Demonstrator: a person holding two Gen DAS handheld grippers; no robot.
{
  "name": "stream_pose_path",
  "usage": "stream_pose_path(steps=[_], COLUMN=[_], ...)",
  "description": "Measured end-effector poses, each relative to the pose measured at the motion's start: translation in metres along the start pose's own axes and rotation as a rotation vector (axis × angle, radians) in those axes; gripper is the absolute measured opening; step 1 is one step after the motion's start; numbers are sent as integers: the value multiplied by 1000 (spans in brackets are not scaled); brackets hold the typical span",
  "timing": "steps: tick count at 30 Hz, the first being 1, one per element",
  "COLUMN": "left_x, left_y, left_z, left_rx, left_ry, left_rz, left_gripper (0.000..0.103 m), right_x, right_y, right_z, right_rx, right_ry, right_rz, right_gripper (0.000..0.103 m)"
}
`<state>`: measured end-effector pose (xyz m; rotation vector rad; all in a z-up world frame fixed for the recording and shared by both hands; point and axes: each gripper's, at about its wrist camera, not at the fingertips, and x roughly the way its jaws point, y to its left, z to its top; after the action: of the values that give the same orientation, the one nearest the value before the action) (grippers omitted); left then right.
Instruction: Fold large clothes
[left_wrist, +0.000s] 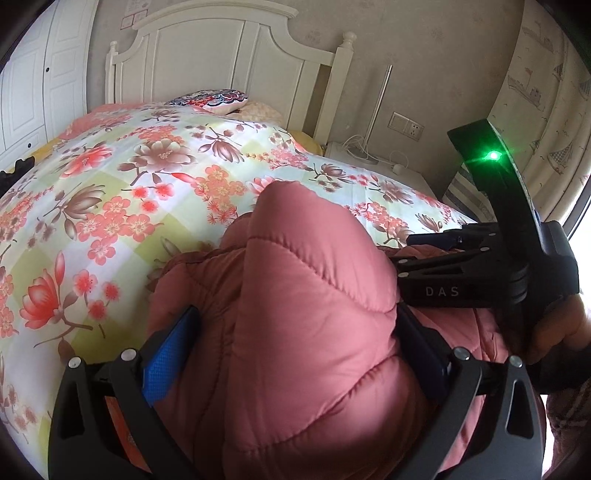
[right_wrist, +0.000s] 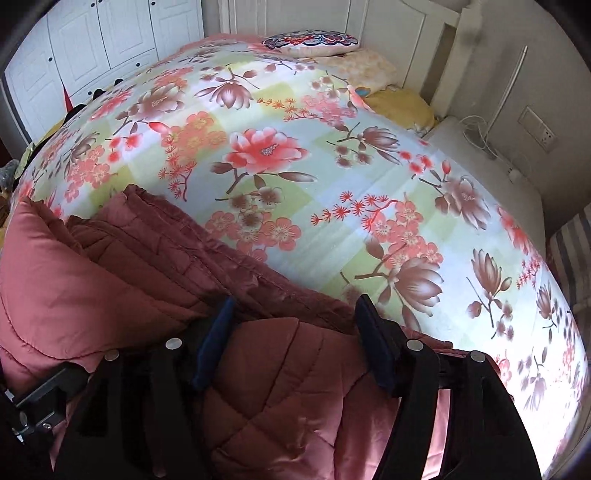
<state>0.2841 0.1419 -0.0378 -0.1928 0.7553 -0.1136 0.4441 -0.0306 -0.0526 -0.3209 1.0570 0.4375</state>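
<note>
We see a puffy pink quilted coat lying on the flowery bed cover. Our left gripper squeezes a fat bunch of it. Our right gripper sits half open over the coat, not pinching.

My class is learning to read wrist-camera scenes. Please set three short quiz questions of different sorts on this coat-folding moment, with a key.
1. True or false: the pink quilted coat lies on a bed with a floral cover.
2. What bulges between the fingers of the left gripper? A) a pillow B) a fold of the coat C) a cable
3. Fill in: the patterned cushion sits near the white ______.

Key:
1. True.
2. B.
3. Headboard.
</note>
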Motion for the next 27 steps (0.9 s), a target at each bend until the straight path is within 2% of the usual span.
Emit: stream_pose_path(steps=[4,5,8,10,12,15,16,18,22,25,27], left_x=[0,0,0,0,0,2,2,2,1,0,0], left_y=[1,1,2,2,2,1,0,0,2,3,3], left_z=[-1,0,0,0,0,0,0,0,0,0,0], left_rx=[-1,-2,-2,-3,-3,5,8,6,4,-2,-1], left_ry=[-5,-6,-6,-6,-6,8,12,11,6,4,4], left_rz=[1,-1,-2,-2,-2,6,11,4,0,-5,-5], left_gripper=[101,101,101,101,101,101,101,101,101,101,101], right_x=[-18,-30,-68,-72,-53,7,23,22,-20,-69,-88], right_y=[9,13,17,22,29,38,31,16,10,-4,-19], right_z=[8,14,34,47,54,45,38,36,34,15,-4], right_rx=[-43,-61,-31,-32,-66,-140,-95,-10,-16,33,89], right_ry=[1,-30,-172,-206,-147,42,76,54,-47,-159,-192], right_rz=[-86,-107,-83,-78,-80,-116,-67,-10,-63,-70,-83], right_gripper=[66,66,66,66,66,66,66,66,66,77,78])
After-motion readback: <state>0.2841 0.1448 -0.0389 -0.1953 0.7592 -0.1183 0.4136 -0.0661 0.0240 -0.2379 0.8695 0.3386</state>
